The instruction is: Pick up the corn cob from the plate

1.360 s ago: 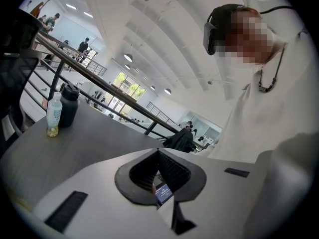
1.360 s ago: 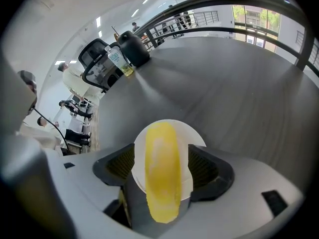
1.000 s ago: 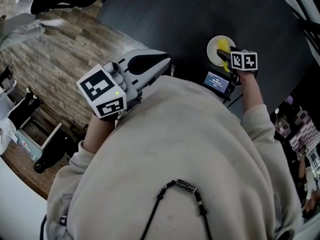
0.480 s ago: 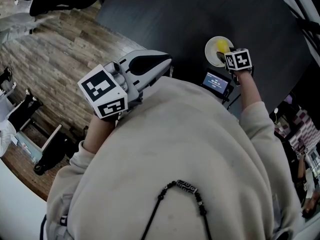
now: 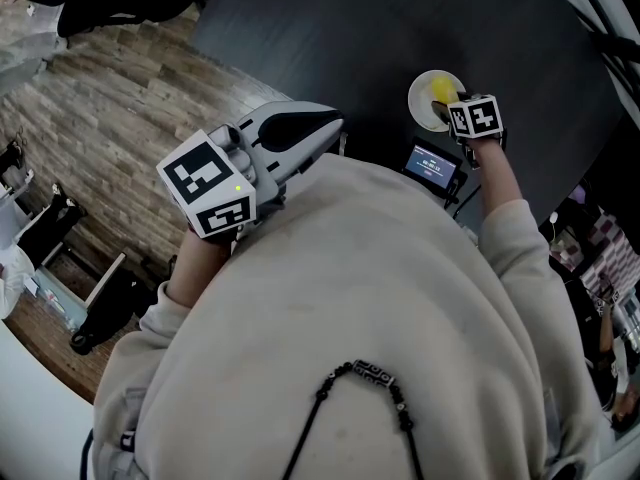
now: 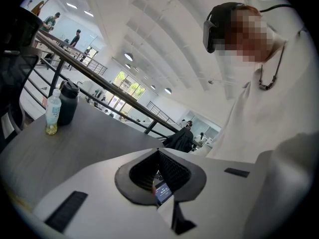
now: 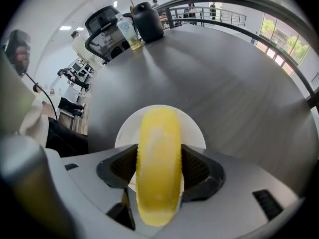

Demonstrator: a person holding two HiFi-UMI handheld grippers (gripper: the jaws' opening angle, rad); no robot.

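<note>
Our right gripper [image 7: 159, 166] holds the corn cob [image 7: 158, 133]. Its jaws have just been closing, and now both pads press on the sides of the cob, which runs lengthwise between them. The gripper points steeply down.

We go on from the biggest thing to the smallest. The dark table [image 7: 229, 73] fills most of the right gripper view. Our left gripper [image 6: 158, 156] is well apart from the plate, near the table's edge and close to our chest. Its jaws are together with nothing between them. The white plate [image 7: 197, 128] lies on the table under the right gripper, and the yellow cob is over it. We cannot tell if the cob touches the plate. A small screen [image 5: 433, 164] stands just beside the plate, on our side. At the far edge of the table a dark jug [image 7: 149, 15] and a clear bottle [image 7: 130, 34] stand side by side.
</note>
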